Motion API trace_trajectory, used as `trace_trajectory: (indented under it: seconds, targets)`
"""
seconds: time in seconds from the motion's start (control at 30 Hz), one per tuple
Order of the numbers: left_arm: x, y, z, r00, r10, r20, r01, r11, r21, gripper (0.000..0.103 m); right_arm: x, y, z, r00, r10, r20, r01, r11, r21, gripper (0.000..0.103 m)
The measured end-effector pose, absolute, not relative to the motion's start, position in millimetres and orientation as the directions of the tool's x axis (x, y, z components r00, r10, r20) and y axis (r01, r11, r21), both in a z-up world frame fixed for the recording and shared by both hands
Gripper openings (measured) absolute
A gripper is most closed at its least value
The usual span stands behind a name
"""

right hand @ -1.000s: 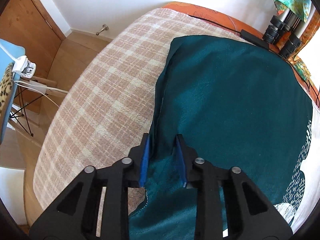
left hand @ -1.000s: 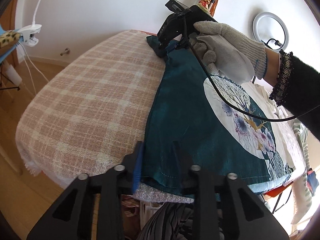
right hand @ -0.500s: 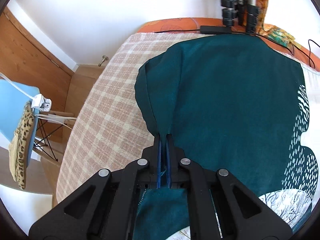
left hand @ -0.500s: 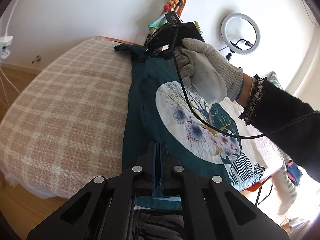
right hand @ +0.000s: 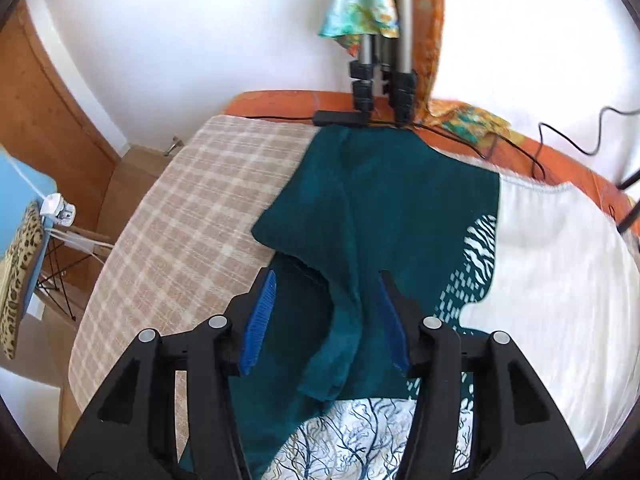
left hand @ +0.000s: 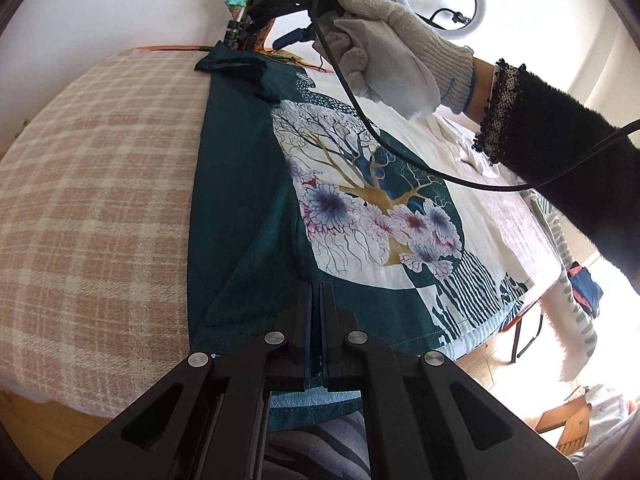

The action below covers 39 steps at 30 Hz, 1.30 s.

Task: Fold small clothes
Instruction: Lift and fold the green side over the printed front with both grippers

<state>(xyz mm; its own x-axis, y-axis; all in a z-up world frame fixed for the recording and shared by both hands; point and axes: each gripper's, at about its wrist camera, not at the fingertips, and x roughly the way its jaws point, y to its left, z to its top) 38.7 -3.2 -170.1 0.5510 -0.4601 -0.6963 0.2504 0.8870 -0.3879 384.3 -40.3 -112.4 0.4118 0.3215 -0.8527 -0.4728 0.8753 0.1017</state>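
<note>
Left gripper [left hand: 318, 292] pinching teal shirt [left hand: 240, 184] hem; right gripper [right hand: 326, 300] fingers just spread (fold between, untouched)

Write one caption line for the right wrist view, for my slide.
Right gripper with jaws open above the folded-over edge of a teal shirt on a plaid blanket.

I see a bed covered by a plaid blanket [left hand: 96, 200] on its left part, with an orange cover [right hand: 280, 102] showing at the far edge. A teal shirt [left hand: 240, 184] with a tree print lies flat on the blanket, one side folded over, beside a white cloth [right hand: 552, 280]. A black cable [right hand: 280, 118] runs along the far edge.
</note>
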Motion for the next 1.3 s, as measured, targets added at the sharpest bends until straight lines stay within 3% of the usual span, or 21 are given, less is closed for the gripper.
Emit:
trace_trajectory:
  seconds: [0.2, 0.37, 0.4, 0.43, 0.5, 0.9, 1.1, 1.3]
  targets:
    - [39.8, -1.9, -177.5, 0.545, -0.469, -0.695, 0.237, 0.882, -0.408, 0.002, 389.4, 36.6, -148.6, 0.416, 0.166, -0.894, -0.597, 0.792, -0.131, 0.055]
    - [41.0, -4.3, -177.6, 0.545, -0.463, -0.699, 0.25, 0.886, -0.392, 0.002, 399.6, 48.3, -171.8, 0.448, 0.088, -0.889, -0.599, 0.768, -0.227, 0.055]
    - [41.1, -4.3, -177.8, 0.544, -0.463, -0.699, 0.25, 0.885, -0.391, 0.002, 401.2, 45.2, -170.0, 0.451, 0.101, -0.887, -0.598, 0.772, -0.216, 0.051]
    - [41.4, -4.4, -178.0, 0.544, -0.464, -0.699, 0.25, 0.885, -0.392, 0.002, 403.8, 41.7, -168.8, 0.448, 0.106, -0.888, -0.594, 0.778, -0.207, 0.03]
    - [41.5, -5.2, -178.4, 0.545, -0.463, -0.699, 0.251, 0.885, -0.391, 0.002, 412.3, 31.8, -166.8, 0.428, 0.119, -0.896, -0.582, 0.794, -0.172, 0.009]
    - [40.0, -13.1, -168.7, 0.543, -0.479, -0.69, 0.263, 0.877, -0.402, 0.002, 474.4, -109.8, -122.2, 0.463, 0.298, -0.835, -0.297, 0.94, 0.171, 0.006]
    - [42.4, -27.9, -159.0, 0.54, -0.506, -0.672, 0.297, 0.862, -0.411, 0.002, 482.9, -122.3, -121.1, 0.467, 0.291, -0.835, -0.279, 0.944, 0.174, 0.006]
    - [44.9, -47.8, -166.1, 0.481, -0.536, -0.694, 0.331, 0.844, -0.422, 0.002, 487.5, -120.8, -130.4, 0.476, 0.218, -0.852, -0.279, 0.956, 0.089, 0.006]
